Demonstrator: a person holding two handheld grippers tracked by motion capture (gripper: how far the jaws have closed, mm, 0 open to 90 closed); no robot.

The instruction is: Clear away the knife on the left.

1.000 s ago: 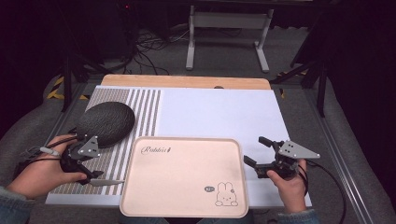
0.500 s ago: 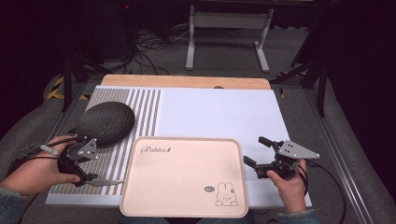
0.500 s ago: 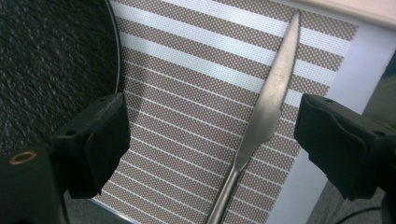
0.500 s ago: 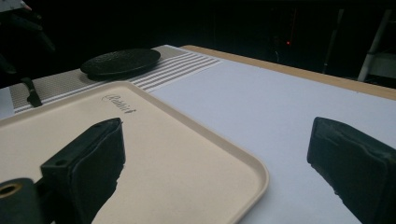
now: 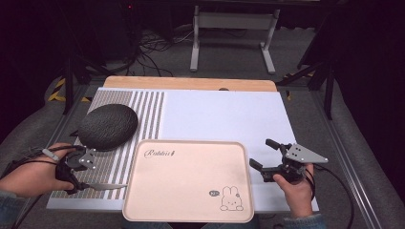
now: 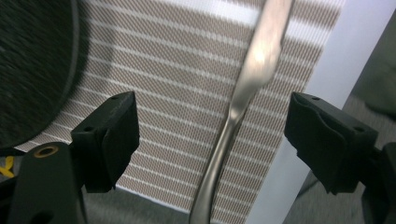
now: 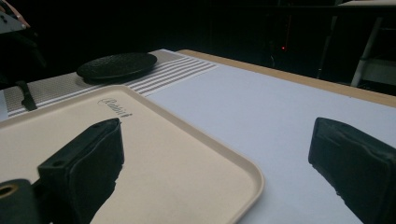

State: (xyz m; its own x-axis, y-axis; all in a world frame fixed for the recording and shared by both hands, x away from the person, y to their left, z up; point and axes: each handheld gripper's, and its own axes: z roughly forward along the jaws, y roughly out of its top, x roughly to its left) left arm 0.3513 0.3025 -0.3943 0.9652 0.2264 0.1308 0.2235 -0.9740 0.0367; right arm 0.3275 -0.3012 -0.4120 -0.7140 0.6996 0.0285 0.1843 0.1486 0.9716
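Little has shifted: left claw [image 5: 76, 177] still hovers spread wide above the knife [image 6: 243, 88] on the striped mat [image 5: 143, 109], near-left; right claw [image 5: 265, 162] stays open beside the tray [image 5: 191, 210].

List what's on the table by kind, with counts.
Tray: 1
Dark plate: 1
Knife: 1
Striped mat: 1
Hand-held gripper: 2, left, right
Total: 6
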